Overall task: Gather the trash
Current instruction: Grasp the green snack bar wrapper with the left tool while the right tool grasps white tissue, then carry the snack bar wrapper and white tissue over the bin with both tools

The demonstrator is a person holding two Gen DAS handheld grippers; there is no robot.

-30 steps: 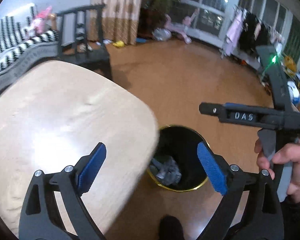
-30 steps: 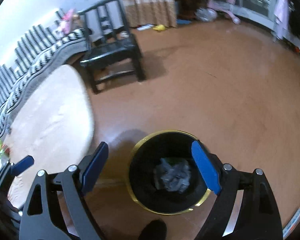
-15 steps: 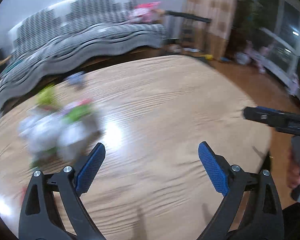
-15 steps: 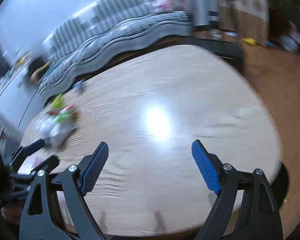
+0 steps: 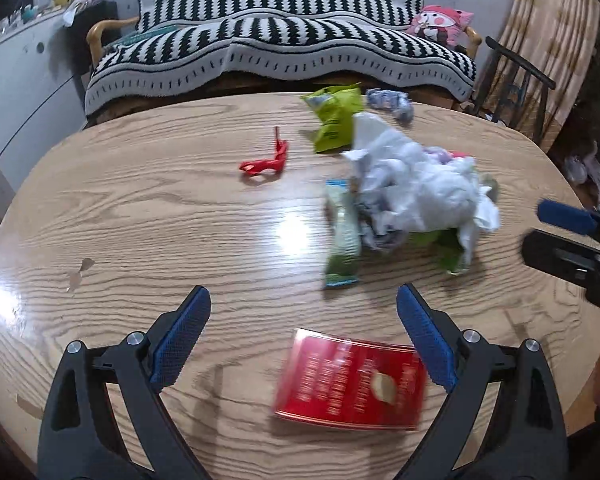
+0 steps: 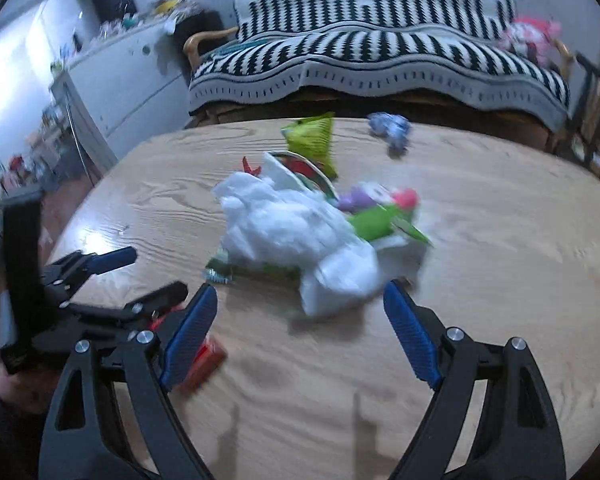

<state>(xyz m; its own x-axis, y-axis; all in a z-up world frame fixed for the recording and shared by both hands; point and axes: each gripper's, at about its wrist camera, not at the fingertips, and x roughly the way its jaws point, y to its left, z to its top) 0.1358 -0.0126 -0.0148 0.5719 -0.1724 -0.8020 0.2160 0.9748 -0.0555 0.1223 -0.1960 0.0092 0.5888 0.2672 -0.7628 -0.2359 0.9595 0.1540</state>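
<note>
Trash lies on a wooden table [image 5: 140, 216]. A crumpled white bag [image 5: 416, 184] tops a pile with green wrappers [image 5: 342, 248]. A red packet [image 5: 352, 384] lies just under my open, empty left gripper [image 5: 302, 336]. A red scrap [image 5: 266, 160], a green chip bag [image 5: 334, 118] and a blue-white wrapper [image 5: 392, 102] lie farther back. My right gripper [image 6: 300, 332] is open and empty, close in front of the white bag [image 6: 292, 232]; it also shows at the right edge of the left wrist view [image 5: 568, 236]. The left gripper shows in the right wrist view [image 6: 116, 280].
A striped black-and-white sofa [image 5: 276, 40] stands behind the table with a pink cushion [image 5: 440, 24]. A white cabinet [image 5: 20, 80] is at the left and a dark chair [image 5: 516, 76] at the right. The table's near edge is just below both grippers.
Both grippers swung from the bin on the floor back over the table and now face the trash pile. Both stayed open.
</note>
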